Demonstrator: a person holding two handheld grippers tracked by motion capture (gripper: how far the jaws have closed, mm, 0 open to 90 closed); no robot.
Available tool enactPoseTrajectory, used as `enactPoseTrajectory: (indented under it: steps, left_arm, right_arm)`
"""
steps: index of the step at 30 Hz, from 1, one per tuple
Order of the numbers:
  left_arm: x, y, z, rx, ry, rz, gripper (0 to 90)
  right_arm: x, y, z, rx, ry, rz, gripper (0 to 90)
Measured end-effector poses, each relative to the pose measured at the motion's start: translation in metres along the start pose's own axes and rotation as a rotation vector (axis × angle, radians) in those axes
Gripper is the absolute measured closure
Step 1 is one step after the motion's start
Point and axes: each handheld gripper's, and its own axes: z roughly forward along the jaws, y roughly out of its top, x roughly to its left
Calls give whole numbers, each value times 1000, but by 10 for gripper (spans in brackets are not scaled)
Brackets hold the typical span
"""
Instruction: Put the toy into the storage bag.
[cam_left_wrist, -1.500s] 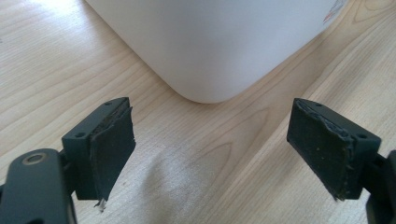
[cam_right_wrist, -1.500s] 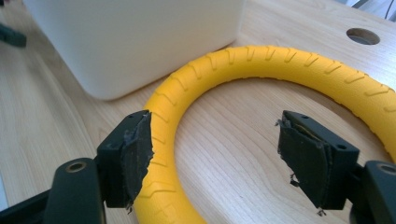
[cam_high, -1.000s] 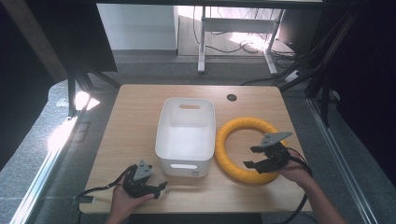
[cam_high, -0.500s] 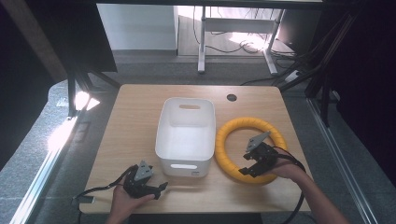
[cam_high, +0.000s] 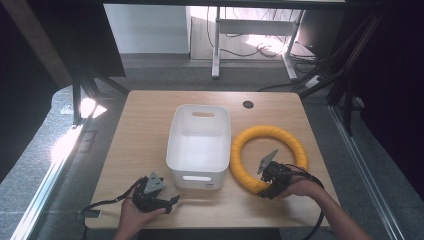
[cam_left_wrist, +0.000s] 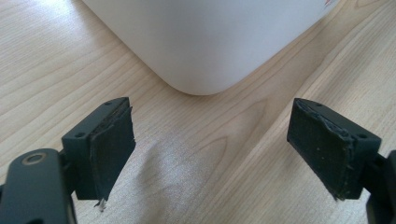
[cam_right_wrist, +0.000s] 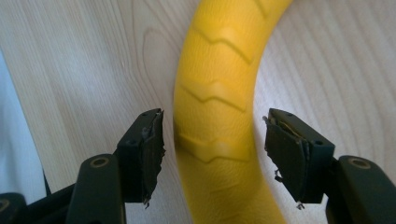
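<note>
A: Where is the ring?
B: The yellow ring (cam_high: 268, 156) lies flat on the table (cam_high: 150, 120), just right of the white bin (cam_high: 200, 145).
A: And the tongs?
B: The right gripper (cam_right_wrist: 215, 154) straddles its near arc, jaws just now closing, small gaps either side. The left gripper (cam_left_wrist: 210, 154) gapes wide, holding nothing, near the bin's corner

Surface (cam_high: 145, 130) of pale, matt wood-grain laminate, bin (cam_high: 200, 145) of smooth white plastic with a soft sheen, ring (cam_high: 290, 137) of yellow rubbery foam moulded with chevron ridges, right gripper (cam_right_wrist: 212, 154) pads (cam_right_wrist: 289, 156) of worn, frayed black rubber
</note>
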Motion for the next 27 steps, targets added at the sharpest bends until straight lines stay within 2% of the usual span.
enactPoseTrajectory:
  steps: [9,19,27]
  left_arm:
    - [0,0,0,-2,0,0,150]
    - [0,0,1,3,-3,-1,149]
    - [0,0,1,3,-3,-2,148]
  right_arm:
    - [3,-1,8,46,-1,-21,384]
    - [5,1,14,89,-26,-48,397]
    - [5,4,15,86,-35,-52,453]
